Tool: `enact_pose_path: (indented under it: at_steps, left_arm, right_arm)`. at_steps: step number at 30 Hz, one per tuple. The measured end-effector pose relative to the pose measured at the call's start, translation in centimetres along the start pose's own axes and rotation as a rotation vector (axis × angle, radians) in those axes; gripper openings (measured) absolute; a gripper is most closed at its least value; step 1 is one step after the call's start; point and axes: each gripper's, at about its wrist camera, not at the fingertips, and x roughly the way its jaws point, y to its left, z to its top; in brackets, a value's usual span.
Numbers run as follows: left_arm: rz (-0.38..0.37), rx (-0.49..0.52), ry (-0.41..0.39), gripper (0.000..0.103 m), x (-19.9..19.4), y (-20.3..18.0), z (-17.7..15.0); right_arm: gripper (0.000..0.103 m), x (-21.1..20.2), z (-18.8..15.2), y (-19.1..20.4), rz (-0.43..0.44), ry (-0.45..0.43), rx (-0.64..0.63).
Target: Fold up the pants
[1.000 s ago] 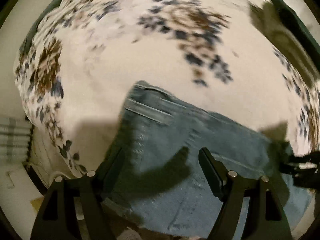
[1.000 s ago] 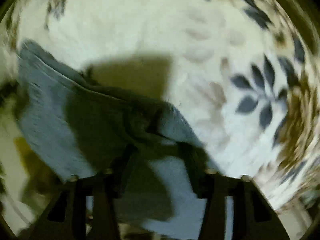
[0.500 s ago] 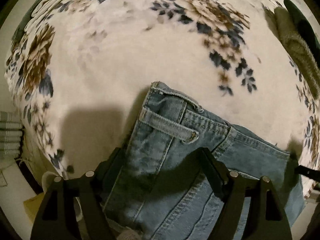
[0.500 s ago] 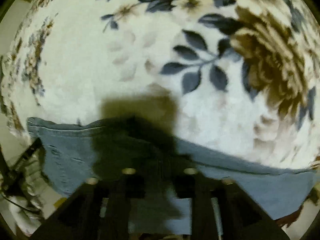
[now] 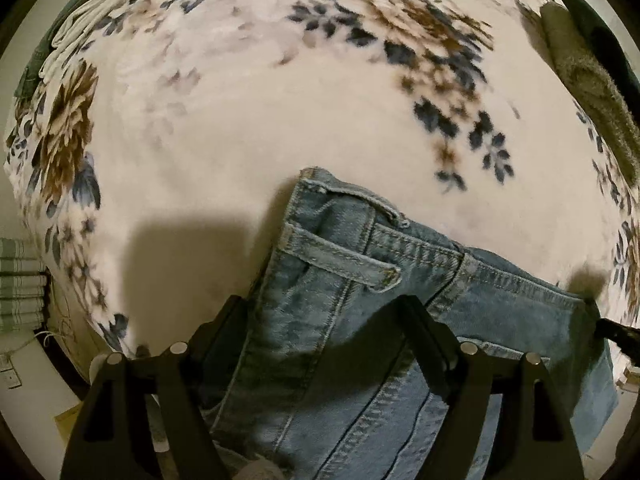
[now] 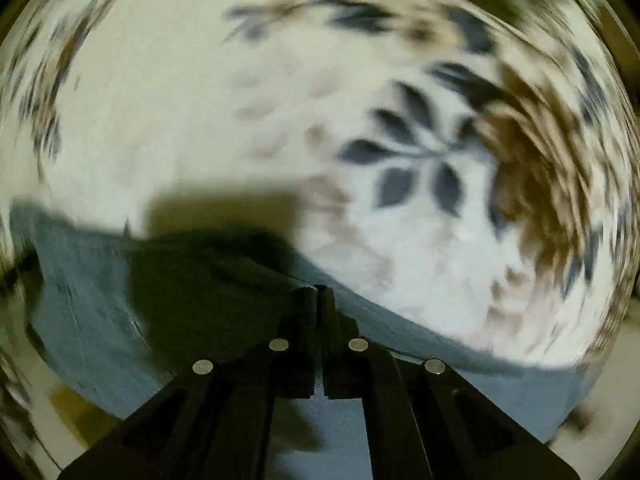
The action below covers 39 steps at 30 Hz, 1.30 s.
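1. No container shows in either view; a stack of green-and-white striped cloth [image 5: 20, 280] sits low at the left edge of the left wrist view, off the blanket.
2. The work surface is a cream blanket [image 5: 224, 132] printed with brown flowers and dark blue leaves, spread wide and fairly smooth.
3. At the blanket's far right edge lies an olive-brown towel [image 5: 588, 76] with something dark green behind it; a dark green strip also shows along the far left edge.
4. Below the blanket's near-left edge a pale floor or wall is visible; what else is there cannot be made out.
5. The jeans [image 5: 360, 320], light blue denim, lie flat on the near part of the blanket, one corner with a belt loop [image 5: 340, 258] pointing away.
6. The left gripper [image 5: 320, 328] is spread wide, its fingers [image 5: 424, 340] straddling the denim; whether they touch the cloth cannot be told, and nothing is pinched.
7. The right wrist view is heavily blurred; the right gripper [image 6: 319, 300] has its fingers [image 6: 306, 320] pressed together at the far edge of the jeans [image 6: 88, 300]. They seem to pinch that edge, though shadow hides the contact.
8. In the left view a dark tip [image 5: 616, 334] meets the denim's right corner.
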Motion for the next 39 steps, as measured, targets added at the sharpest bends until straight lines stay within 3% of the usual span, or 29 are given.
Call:
enact_pose_path:
  at_steps: [5,7,9,11,15,16,19,21,23,25,27,28,29,34,39]
  left_arm:
    - [0.001,0.000,0.000,0.081,0.6,0.0,0.3]
    - [-0.011,-0.010,0.002,0.081,0.8,0.5,0.2]
    - [-0.036,-0.029,0.015,0.081,1.0,1.2,0.2]
    - [-0.049,-0.053,0.025,0.081,0.7,2.5,-0.3]
    - [-0.044,-0.089,0.019,0.081,-1.7,4.2,-2.6]
    - [-0.044,-0.107,0.026,0.081,-2.3,4.8,-3.8]
    - [-0.036,-0.167,0.076,0.081,-2.6,6.2,-6.5]
    - [-0.056,-0.221,0.107,0.081,-2.0,7.3,-7.8]
    - [-0.079,-0.275,0.159,0.077,-0.4,8.4,-8.9]
    - [-0.107,-0.320,0.188,0.073,0.9,9.0,-9.4]
    - [-0.170,-0.373,0.174,0.037,1.6,9.5,-9.6]
    - [-0.162,-0.383,0.151,0.024,1.6,9.7,-9.5]
    - [-0.157,-0.394,0.122,0.018,1.5,9.8,-9.5]
    - [-0.159,-0.379,0.043,0.015,-0.2,10.2,-10.3]
    - [-0.147,-0.359,0.062,0.015,-0.2,10.8,-10.7]
  right_arm:
    - [0.003,0.1,0.6,-3.6,0.048,0.041,0.108]
    - [0.016,-0.8,0.4,-4.8,0.071,0.040,0.125]
    - [0.052,-2.3,-1.9,-5.6,0.123,0.040,0.183]
    - [0.057,-3.5,-4.6,-7.8,0.178,0.042,0.272]
    - [0.057,-2.6,-13.1,-12.0,0.296,0.175,0.535]
    - [0.057,-2.0,-13.8,-12.5,0.333,0.214,0.593]
    - [0.057,1.1,-18.8,-14.5,0.532,0.353,0.817]
    - [0.057,2.5,-22.4,-14.6,0.618,0.370,0.909]
    - [0.057,3.6,-23.1,-14.9,0.685,0.344,0.973]
    - [0.053,4.0,-23.2,-13.9,0.700,0.307,0.996]
    - [0.024,3.3,-23.5,-14.2,0.696,0.258,0.996]
    - [0.022,3.1,-22.8,-13.1,0.676,0.241,0.987]
    - [0.016,2.7,-22.5,-12.5,0.652,0.218,0.974]
    - [0.008,2.3,-24.1,-8.0,0.550,0.190,0.863]
    - [0.006,5.7,-26.3,-6.7,0.546,0.232,0.869]
